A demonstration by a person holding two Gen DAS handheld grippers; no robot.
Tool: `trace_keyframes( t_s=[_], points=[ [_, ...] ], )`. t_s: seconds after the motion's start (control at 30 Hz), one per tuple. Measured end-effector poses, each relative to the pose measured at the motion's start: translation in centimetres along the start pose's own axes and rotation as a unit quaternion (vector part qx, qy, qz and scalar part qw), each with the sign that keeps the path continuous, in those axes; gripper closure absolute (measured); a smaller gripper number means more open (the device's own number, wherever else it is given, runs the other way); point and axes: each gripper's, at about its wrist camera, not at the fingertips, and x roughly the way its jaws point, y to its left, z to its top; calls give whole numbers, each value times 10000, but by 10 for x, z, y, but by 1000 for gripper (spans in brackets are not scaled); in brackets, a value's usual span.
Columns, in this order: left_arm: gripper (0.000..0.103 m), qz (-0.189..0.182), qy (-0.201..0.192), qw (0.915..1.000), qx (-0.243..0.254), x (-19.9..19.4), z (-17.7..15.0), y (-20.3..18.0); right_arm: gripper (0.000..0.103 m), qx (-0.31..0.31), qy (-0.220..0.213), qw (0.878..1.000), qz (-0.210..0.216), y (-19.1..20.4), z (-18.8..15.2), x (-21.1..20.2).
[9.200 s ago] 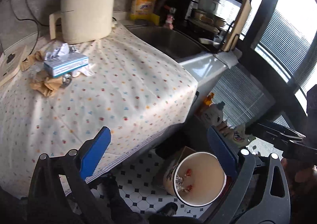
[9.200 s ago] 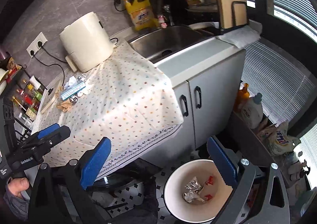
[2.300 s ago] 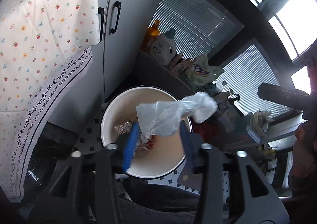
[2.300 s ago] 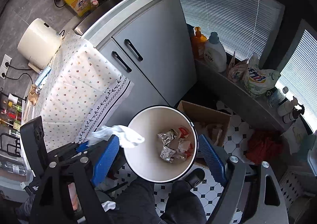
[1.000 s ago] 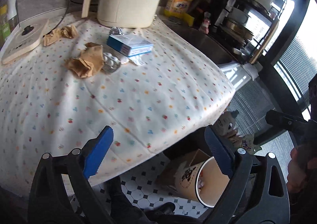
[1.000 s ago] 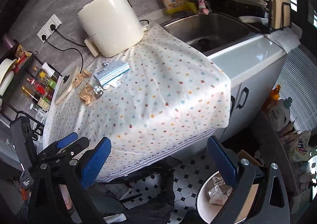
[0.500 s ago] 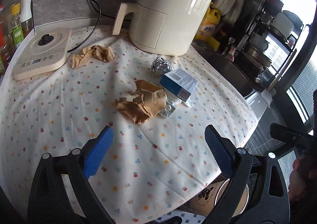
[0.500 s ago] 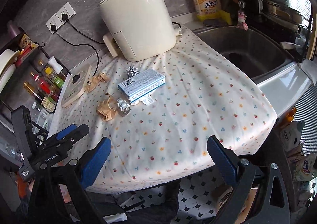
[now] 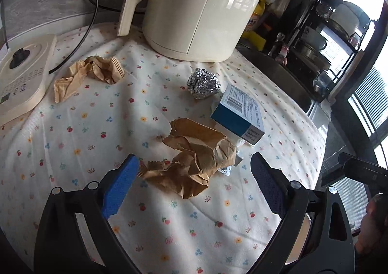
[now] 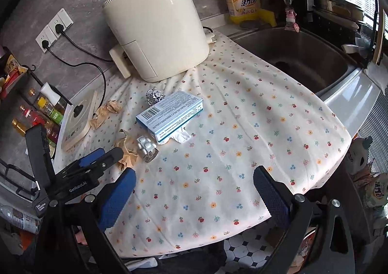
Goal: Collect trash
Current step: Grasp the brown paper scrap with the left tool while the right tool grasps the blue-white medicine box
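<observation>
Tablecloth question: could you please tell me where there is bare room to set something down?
The tablecloth is bare from the box across to the sink and down to its front edge. It is crowded on the other side, where the foil ball, pill blister and brown paper cluster beside the air fryer.

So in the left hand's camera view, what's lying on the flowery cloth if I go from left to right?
White control pad → crumpled brown paper by the cord → bigger brown paper bag in front of the tool → foil ball → blue and white box.
</observation>
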Motion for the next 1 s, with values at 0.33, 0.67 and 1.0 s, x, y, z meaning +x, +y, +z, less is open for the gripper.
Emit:
trace_keyframes(
  t_s=[0.33, 0.67, 1.0],
  points=[
    [89, -474, 189, 9987, -4, 6, 0, 24, 8, -320, 72, 9993, -150, 44, 35, 31],
    [94, -210, -444, 9984, -263, -33, 13, 67, 8, -261, 313, 9973, -617, 74, 67, 84],
    [94, 1, -526, 9961, -702, -37, 19, 108, 8, -268, 731, 9910, -1085, 85, 88, 140]
  ],
)
